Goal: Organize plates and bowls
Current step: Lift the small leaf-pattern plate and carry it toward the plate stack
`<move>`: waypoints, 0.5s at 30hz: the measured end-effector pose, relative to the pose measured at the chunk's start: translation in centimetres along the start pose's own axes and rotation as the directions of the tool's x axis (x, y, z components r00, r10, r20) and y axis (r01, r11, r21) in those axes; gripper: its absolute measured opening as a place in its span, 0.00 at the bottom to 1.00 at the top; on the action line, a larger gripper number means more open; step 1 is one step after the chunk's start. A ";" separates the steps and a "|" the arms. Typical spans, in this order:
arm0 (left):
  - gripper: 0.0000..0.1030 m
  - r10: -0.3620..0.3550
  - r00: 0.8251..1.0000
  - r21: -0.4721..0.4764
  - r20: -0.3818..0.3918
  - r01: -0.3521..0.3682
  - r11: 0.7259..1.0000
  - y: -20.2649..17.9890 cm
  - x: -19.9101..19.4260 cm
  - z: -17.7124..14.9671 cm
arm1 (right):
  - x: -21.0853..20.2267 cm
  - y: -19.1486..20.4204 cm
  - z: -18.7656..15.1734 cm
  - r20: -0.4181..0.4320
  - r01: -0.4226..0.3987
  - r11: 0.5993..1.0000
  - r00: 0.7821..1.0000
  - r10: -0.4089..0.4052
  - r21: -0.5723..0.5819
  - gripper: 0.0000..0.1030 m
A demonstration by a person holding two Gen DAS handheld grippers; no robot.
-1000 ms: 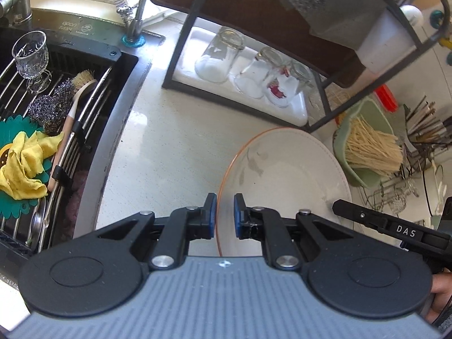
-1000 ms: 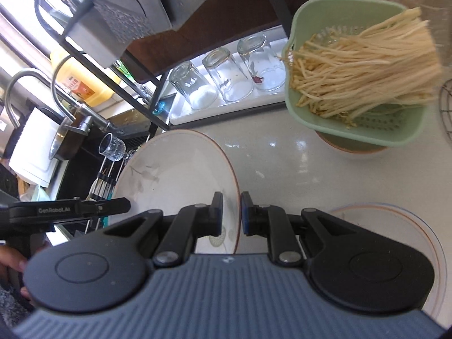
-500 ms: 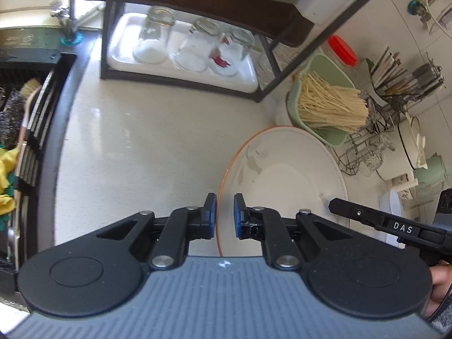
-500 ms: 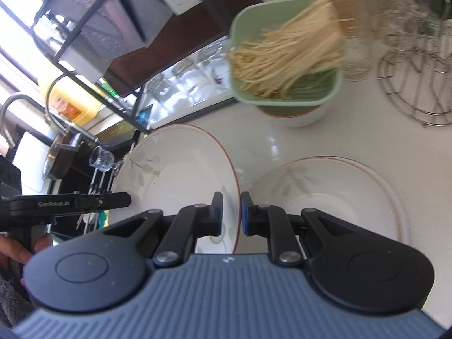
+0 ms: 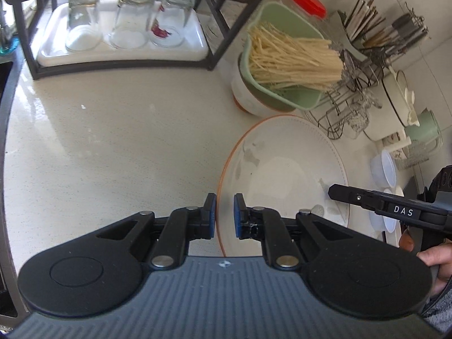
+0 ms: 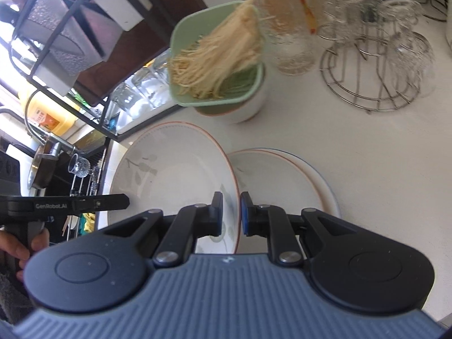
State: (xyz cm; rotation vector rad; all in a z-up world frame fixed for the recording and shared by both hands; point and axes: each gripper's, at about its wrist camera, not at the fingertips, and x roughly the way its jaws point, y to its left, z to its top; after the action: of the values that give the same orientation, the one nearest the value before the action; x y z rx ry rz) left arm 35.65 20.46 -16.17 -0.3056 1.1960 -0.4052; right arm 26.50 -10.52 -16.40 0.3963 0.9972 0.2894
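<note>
Both your left gripper (image 5: 225, 216) and right gripper (image 6: 231, 214) pinch opposite rims of the plate (image 6: 175, 169), mid-frame. Keep it level and lower it squarely onto the second plate (image 6: 285, 180) at lower right, then release together.

The left tongs (image 5: 224, 216) and right tongs (image 6: 231, 213) pinch opposite rims of a white orange-rimmed plate (image 6: 172, 169). A second white plate (image 6: 285, 178) lies right of it on the pale worktop (image 6: 367, 152); a green noodle strainer (image 6: 214, 65) stands ahead.

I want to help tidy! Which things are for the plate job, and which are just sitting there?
For the job: held plate, gripped by left gripper and right gripper; second plate.

Just sitting: noodle basket, glasses, wire rack, red-lidded jar.
</note>
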 end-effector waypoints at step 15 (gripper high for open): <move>0.14 0.049 0.994 0.093 -0.101 -0.039 0.995 -2.9 4.1 0.9 | 0.8 -3.7 -1.9 -0.038 0.043 0.997 0.998 -0.040 0.065 0.16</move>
State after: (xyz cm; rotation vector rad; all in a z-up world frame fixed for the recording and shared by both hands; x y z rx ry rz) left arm 37.34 15.99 -18.00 -0.1813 1.2795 -0.4399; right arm 25.52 -13.08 -19.56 0.4312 1.0514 0.2271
